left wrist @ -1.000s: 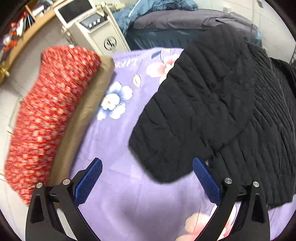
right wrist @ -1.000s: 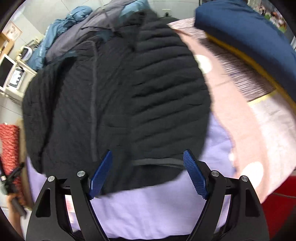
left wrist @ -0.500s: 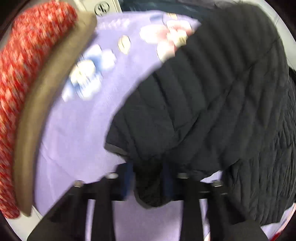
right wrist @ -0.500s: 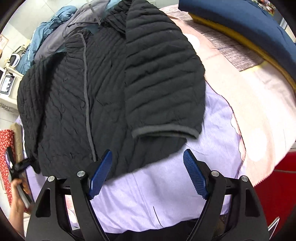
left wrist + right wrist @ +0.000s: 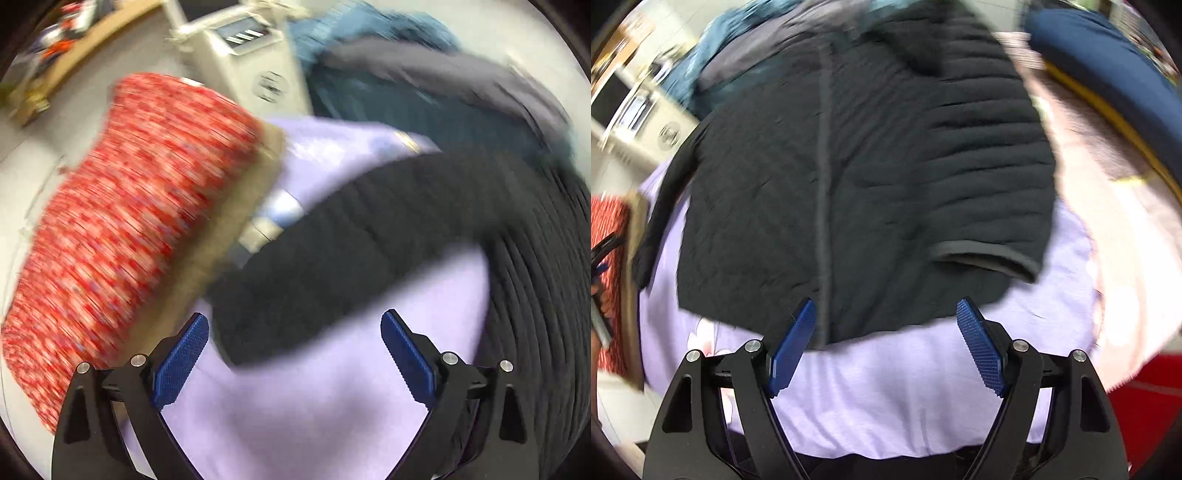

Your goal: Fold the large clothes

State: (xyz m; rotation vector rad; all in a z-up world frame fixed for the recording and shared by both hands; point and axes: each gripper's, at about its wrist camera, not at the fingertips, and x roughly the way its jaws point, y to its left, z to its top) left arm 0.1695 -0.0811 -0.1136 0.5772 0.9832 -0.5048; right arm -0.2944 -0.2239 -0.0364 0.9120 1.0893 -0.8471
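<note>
A black quilted jacket point(image 5: 849, 184) lies spread on the lavender flowered sheet point(image 5: 905, 398). One sleeve is folded over the jacket's body, its grey cuff point(image 5: 986, 254) toward the right. The other sleeve point(image 5: 332, 266) stretches out leftward across the sheet in the blurred left wrist view. Its end lies just ahead of my left gripper point(image 5: 295, 350), whose jaws are opening wide with no pad on the cloth. My right gripper point(image 5: 886, 332) hovers open over the jacket's near hem and holds nothing.
A red patterned cushion point(image 5: 129, 221) on a brown pad point(image 5: 229, 229) borders the sheet on the left. Behind are a white machine point(image 5: 251, 55) and a heap of blue and grey clothes point(image 5: 406, 74). A pink blanket point(image 5: 1126, 240) and a navy pillow point(image 5: 1108, 74) lie to the right.
Half a second ago my left gripper was shut on the sleeve end; the sleeve now lies drawn out leftward and the jaws stand wide. My right gripper slid along the hem, still open.
</note>
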